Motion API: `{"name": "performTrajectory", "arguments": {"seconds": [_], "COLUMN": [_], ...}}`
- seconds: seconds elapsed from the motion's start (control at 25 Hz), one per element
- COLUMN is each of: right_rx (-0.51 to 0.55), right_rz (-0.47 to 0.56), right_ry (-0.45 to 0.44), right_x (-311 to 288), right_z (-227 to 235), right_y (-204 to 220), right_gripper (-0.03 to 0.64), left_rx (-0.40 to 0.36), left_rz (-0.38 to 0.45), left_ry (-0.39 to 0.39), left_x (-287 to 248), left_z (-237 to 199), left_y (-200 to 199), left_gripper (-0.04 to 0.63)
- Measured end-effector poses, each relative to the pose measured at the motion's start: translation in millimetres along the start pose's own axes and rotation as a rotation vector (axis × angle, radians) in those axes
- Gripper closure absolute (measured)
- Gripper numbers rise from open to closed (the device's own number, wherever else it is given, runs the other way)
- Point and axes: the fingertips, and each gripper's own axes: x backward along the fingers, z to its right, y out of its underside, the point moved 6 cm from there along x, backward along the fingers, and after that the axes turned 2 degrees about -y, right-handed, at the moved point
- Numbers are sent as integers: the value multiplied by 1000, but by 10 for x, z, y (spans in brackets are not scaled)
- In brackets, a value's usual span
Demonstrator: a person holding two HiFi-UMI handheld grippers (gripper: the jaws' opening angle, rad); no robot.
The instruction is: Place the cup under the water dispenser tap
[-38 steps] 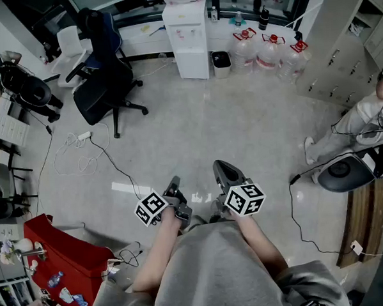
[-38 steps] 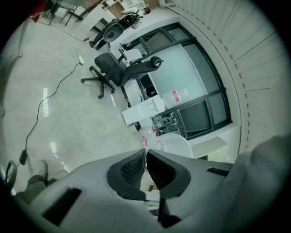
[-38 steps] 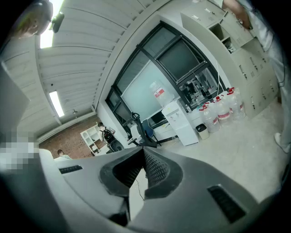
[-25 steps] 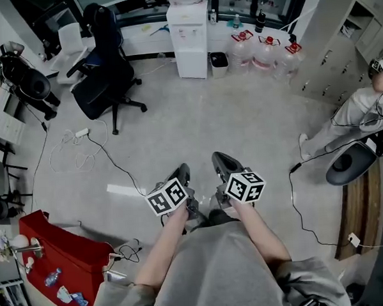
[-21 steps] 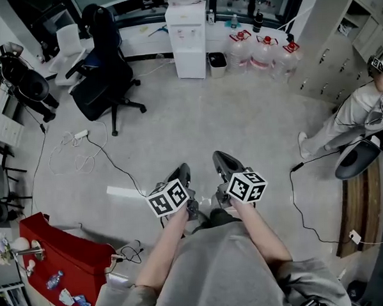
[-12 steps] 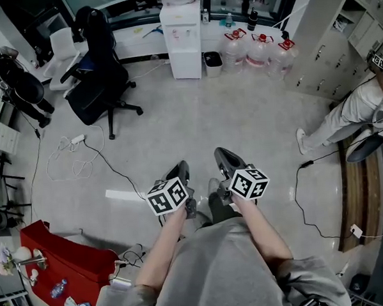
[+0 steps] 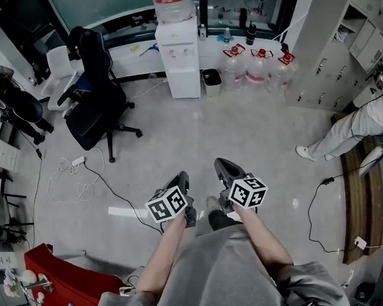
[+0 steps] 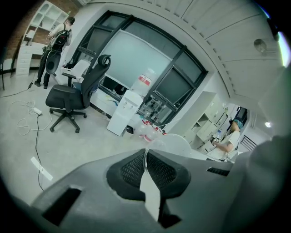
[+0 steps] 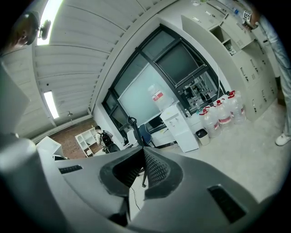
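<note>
The left gripper has its jaws pressed together on the thin clear wall of the cup. The rest of the cup bulges out just beyond the tips, to their right. To my eye that suits a flimsy plastic cup: pinched by one wall, it leaves the body free to slide in under a spout. Whether it hangs upright or tilted, I can't say.

The right gripper has its pads meeting at the tips with nothing between them. I'd guess it is simply kept out of the way. The person holds both low and near the body, side by side. In the head view I can't pick the cup out at all.

Beyond them lies open grey floor. The water dispenser stands well apart against the far wall, a big bottle on top. A small dark bin sits just to its right, then three red-capped water jugs. A black office chair stands to the left, and a cable trails nearer. Another person is at the right edge.

So the cup is in hand but nowhere near the tap. The way across looks unobstructed.
</note>
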Motion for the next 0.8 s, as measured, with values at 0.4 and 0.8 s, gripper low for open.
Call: {"name": "performTrajectory", "arguments": {"seconds": [0.4, 0.8], "right_rx": [-23, -79], "right_rz": [-30, -23], "right_ry": [-16, -18], "right_x": [-654, -1037], "right_z": [715, 1223], "right_y": [-584, -914], "right_gripper": [606, 606], "left_rx": [-31, -50], "left_rz": [-24, -61], "left_ry": [-30, -56], "left_x": [-1038, -1695], "left_z": [244, 361], "left_y": [-573, -854], "left_gripper": [583, 583]}}
